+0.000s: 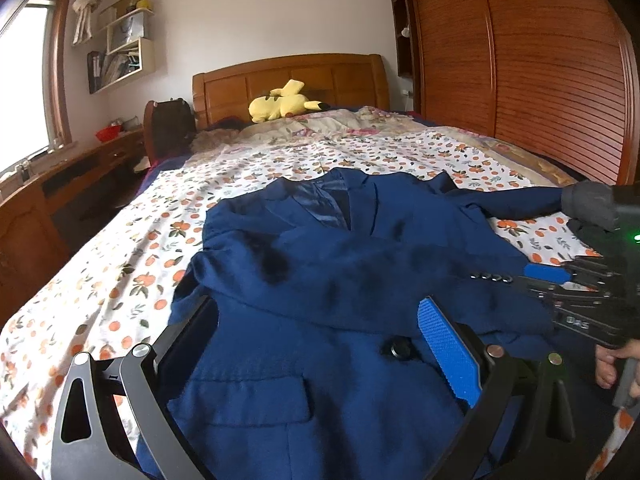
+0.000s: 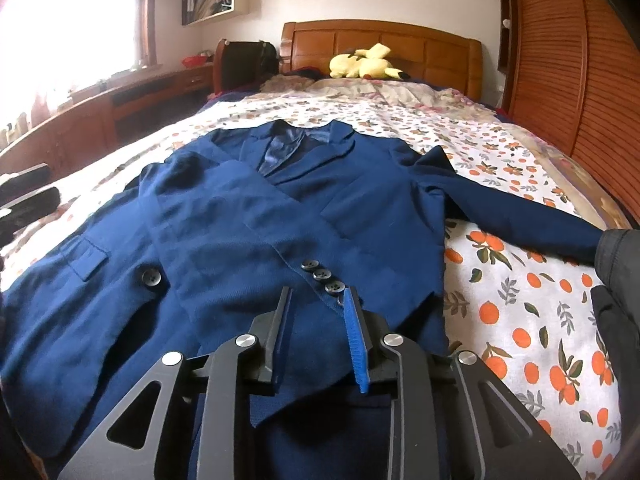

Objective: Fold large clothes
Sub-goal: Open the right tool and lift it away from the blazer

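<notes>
Left wrist view: the navy suit jacket [image 1: 320,264] lay face up on the bed [image 1: 120,264], collar toward the far headboard, hem nearest the camera. One sleeve was already folded across the chest, its cuff buttons [image 1: 491,278] at the right edge. The left tongs [image 1: 316,344] hovered over the lower front, spread wide and grasping nothing. At the right, the right tongs [image 1: 548,270] sat close to those cuff buttons.

Right wrist view: the right tongs [image 2: 318,320] stood narrowly parted over the folded sleeve's cuff [image 2: 320,280], just short of its buttons; cloth lay under them, but the pads did not appear to press it. The other sleeve [image 2: 508,216] stretched out to the right across the orange-print sheet [image 2: 520,320].

The jacket looked like thick, lined wool-type cloth: fairly heavy, soft yet holding its shape at the shoulders and lapels, not slippery. The cuff or the shoulder seam of the outstretched sleeve seemed the best hold, since a pinch in mid-panel would likely bunch it.
</notes>
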### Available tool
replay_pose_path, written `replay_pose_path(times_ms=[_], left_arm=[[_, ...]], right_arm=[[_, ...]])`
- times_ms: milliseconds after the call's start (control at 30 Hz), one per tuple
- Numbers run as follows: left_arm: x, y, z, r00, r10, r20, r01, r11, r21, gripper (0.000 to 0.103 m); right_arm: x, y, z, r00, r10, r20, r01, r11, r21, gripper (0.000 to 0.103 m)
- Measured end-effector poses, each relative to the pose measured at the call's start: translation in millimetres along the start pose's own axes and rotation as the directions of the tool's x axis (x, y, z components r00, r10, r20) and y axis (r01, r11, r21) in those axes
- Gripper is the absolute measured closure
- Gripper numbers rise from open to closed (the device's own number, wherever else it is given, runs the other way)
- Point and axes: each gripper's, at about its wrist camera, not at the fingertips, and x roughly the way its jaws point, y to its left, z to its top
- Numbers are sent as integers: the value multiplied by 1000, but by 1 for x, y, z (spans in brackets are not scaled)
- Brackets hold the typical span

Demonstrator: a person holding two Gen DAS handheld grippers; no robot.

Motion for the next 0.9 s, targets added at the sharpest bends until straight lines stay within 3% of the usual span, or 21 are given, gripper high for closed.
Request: replay_pose_path(times_ms=[300,567,900], left_arm=[[40,10,-10,1000,-26,-16,25,999,-47,3],[39,8,-22,1000,-25,18,25,999,-42,3],[29,2,-26,997,-19,68,20,1000,-13,3]], right_arm=[[0,-1,1,1000,8,-1,-8,1000,3,75],[-9,0,4,1000,5,30,-5,1000,5,69],[-26,-20,33,994,-105,42,107,993,-43,64]])
